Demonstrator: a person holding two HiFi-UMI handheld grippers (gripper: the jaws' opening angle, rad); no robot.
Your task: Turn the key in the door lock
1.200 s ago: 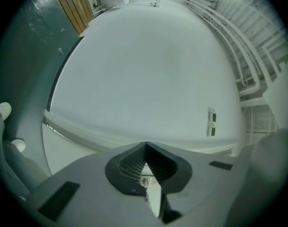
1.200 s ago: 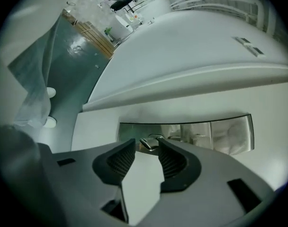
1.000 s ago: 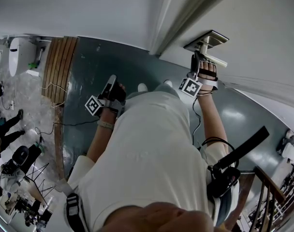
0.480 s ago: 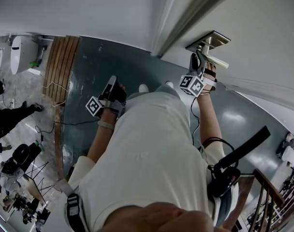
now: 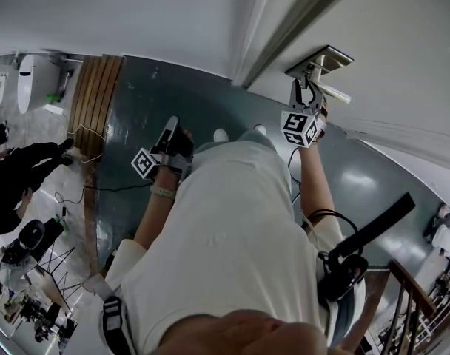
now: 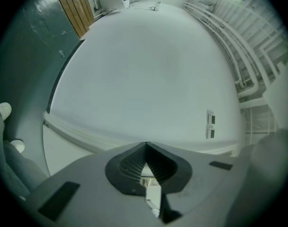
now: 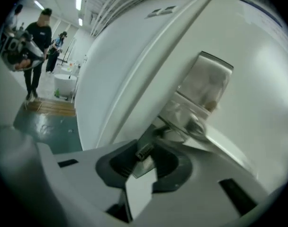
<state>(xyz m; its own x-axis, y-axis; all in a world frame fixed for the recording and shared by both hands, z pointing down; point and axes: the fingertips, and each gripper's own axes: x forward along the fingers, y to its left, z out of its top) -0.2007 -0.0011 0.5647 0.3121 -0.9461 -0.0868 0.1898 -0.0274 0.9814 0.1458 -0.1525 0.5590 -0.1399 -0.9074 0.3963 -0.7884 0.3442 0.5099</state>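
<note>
— Right gripper (image 7: 144,149) first: what has it got?
— Its jaws are clamped together on the key (image 7: 144,152), a small dark ribbed piece pinched right at their tips.
— And where is the key?
— At the door (image 7: 257,56), just under the hub of the handle (image 7: 215,143), at the foot of the metal plate (image 7: 208,86). I can't tell whether it sits fully in the lock, because that spot is blurred.
— What about the head view?
— It shows that gripper raised to the plate, tips just beside the handle, with its marker cube (image 5: 299,126) facing the camera. The key is too small to make out there.
— Left gripper (image 6: 147,147)?
— Its jaws are together with nothing between them. It is held low at the person's left side, well apart from the door, over the dark green floor (image 5: 136,95). Its camera looks at a bare white wall (image 6: 148,70) with two small switches (image 6: 210,125) on it.
— Anything else around?
— Two white shoes (image 5: 219,134) are on the floor ahead of the person. A wooden strip (image 5: 92,98) runs along the floor's far edge. The right gripper view also shows people (image 7: 37,41) standing well off to the left.
</note>
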